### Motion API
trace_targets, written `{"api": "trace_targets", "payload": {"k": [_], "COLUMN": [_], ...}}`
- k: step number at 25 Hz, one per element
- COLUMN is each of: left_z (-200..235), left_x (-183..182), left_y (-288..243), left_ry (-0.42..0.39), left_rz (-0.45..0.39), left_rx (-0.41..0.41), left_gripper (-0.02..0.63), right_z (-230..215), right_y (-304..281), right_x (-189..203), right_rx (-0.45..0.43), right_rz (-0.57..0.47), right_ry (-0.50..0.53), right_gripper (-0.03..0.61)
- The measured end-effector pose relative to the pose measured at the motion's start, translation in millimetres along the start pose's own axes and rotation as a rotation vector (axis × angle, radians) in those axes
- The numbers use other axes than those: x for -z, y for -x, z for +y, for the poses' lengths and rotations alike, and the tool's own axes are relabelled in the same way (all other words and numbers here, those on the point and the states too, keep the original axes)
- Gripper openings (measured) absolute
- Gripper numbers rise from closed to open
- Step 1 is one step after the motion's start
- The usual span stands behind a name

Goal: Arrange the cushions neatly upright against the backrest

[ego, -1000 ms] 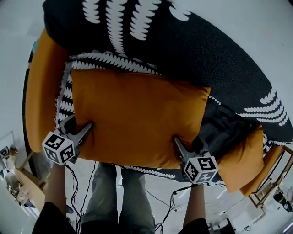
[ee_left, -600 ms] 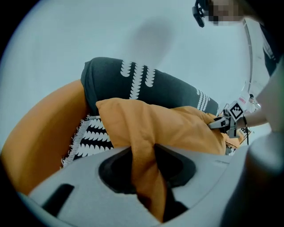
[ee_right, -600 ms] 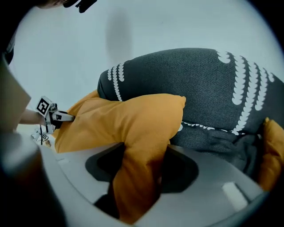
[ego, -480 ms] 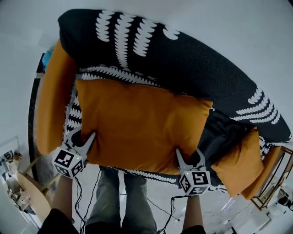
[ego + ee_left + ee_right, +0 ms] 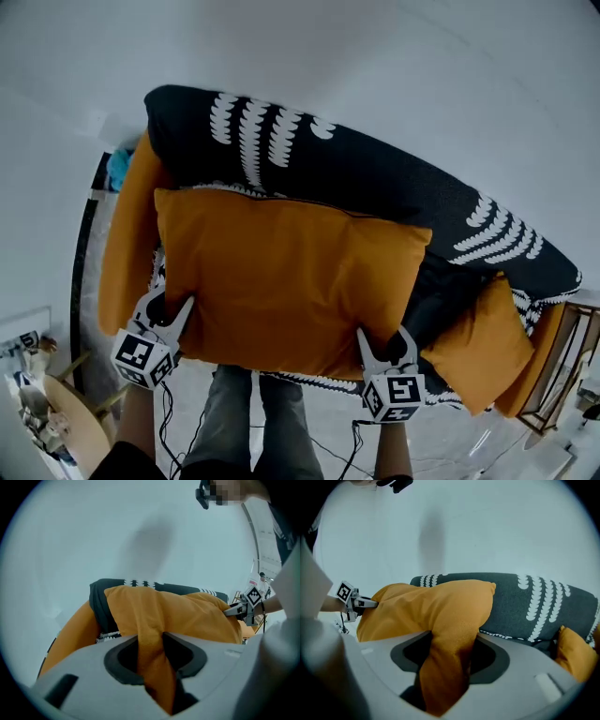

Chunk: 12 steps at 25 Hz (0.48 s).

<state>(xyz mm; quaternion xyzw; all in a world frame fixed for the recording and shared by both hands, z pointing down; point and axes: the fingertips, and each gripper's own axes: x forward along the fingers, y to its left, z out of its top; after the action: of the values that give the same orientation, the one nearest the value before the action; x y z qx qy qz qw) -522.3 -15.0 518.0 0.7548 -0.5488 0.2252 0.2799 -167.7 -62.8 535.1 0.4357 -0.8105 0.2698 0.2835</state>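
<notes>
A large orange cushion hangs lifted in front of the sofa's dark backrest, which has a white leaf pattern. My left gripper is shut on the cushion's near left corner, and its jaws have just been closing on the fabric. My right gripper is shut on the near right corner, and its jaws too have just been closing on the bunched cloth. In both gripper views the cushion sags between the two grips.
A second orange cushion leans at the sofa's left end. A third one lies at the right end on the dark seat. A wooden frame stands at the right, cables run over the floor, and a pale wall rises behind the sofa.
Both grippers have risen with the big orange cushion, lifting it off the seat towards the backrest. The sofa now sits lower and smaller in the head view.
</notes>
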Motion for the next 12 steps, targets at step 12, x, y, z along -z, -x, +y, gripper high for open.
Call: {"api": "trace_targets", "payload": {"k": [12], "left_z": [20], "left_x": [-94], "left_y": [-12], "left_ry": [-0.094], "left_rz": [-0.096], "left_rx": [0.055], "left_gripper": [0.129], "right_z": [1], "right_y": [19], "right_x": [-76], "right_rx": [0.104], "right_rz": [-0.106], "right_ry": [-0.008], "right_gripper": [0.261]}}
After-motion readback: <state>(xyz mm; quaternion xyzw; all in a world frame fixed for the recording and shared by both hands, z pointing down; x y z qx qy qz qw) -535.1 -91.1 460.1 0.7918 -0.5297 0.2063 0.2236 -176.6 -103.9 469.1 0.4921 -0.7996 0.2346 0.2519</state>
